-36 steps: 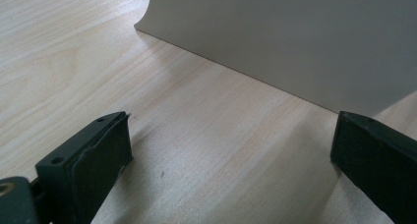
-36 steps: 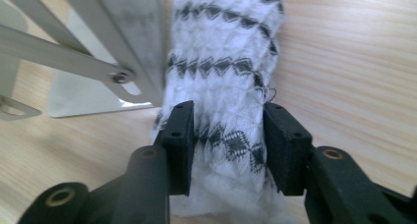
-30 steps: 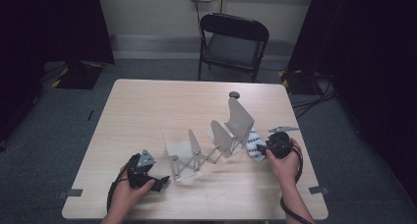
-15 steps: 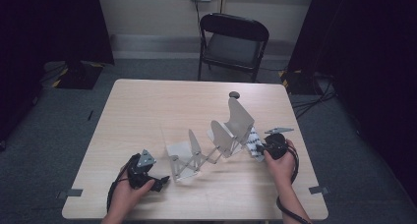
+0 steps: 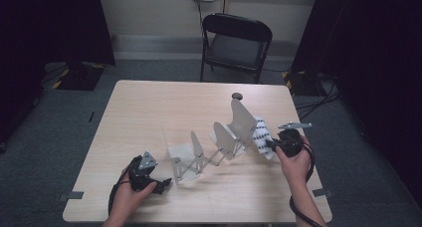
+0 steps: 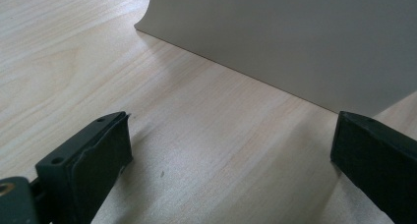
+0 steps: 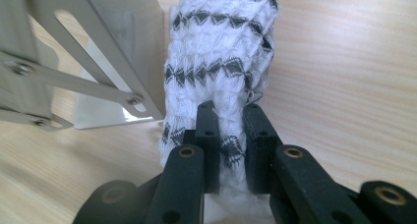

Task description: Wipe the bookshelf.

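Cloth point(image 7: 216, 62), white w/ dark zigzag stripes, sits mid-right of the high view, just beside the tall end plate of the metal rack point(image 5: 219, 145). Your right gripper point(image 7: 231, 135) has just been closing; its jaws now pinch a fold of the cloth between them, center-bottom of the right gripper view, w/ the rack's slotted struts at upper left. In the high view your right hand point(image 5: 293, 157) holds that gripper at the cloth's right edge. Your left gripper point(image 6: 231, 155) rests low on the table point(image 5: 149, 112), lower left of the high view, jaws spread wide w/ nothing between them, pointed at a pale rack plate point(image 6: 295, 32)
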### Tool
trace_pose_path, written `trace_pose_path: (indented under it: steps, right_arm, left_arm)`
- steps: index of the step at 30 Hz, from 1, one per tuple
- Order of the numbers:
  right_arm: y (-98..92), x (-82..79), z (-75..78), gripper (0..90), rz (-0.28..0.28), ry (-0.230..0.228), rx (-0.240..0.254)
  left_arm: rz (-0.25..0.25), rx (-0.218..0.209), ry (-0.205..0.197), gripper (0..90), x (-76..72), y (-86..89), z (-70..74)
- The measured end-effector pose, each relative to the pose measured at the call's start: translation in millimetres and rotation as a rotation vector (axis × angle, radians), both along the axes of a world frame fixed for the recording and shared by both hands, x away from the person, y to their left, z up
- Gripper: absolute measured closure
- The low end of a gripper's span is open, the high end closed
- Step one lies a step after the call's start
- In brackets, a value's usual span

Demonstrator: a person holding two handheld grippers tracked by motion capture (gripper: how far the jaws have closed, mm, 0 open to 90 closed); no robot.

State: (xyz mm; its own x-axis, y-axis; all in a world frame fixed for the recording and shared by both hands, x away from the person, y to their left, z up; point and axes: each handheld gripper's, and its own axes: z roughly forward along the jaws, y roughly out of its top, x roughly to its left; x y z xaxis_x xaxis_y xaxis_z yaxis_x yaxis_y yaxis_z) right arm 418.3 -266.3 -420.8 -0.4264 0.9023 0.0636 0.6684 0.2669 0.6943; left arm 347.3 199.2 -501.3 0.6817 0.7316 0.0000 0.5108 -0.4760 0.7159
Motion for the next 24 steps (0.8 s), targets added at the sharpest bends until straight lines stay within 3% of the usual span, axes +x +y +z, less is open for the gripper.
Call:
trace_pose_path:
  steps: [6,17,20,24]
  right_arm:
    - [1.8,0.1,28.2,79.9,0.019,-0.036,0.010]
    - [15.7,-2.5,93.3,79.5,0.058,-0.121,-0.018]
    - [22.1,-2.9,98.9,79.3,0.072,-0.124,-0.033]
    - [29.8,-0.1,92.8,79.3,0.086,-0.108,-0.030]
  left_arm:
    - [0.002,0.000,0.000,1.5,-0.2,0.0,0.0]
    - [0.002,0.000,0.000,1.5,-0.2,-0.1,0.0]
    - [0.002,0.000,0.000,1.5,-0.3,-0.2,-0.1]
    - [0.002,-0.001,0.001,1.5,-0.3,-0.2,0.0]
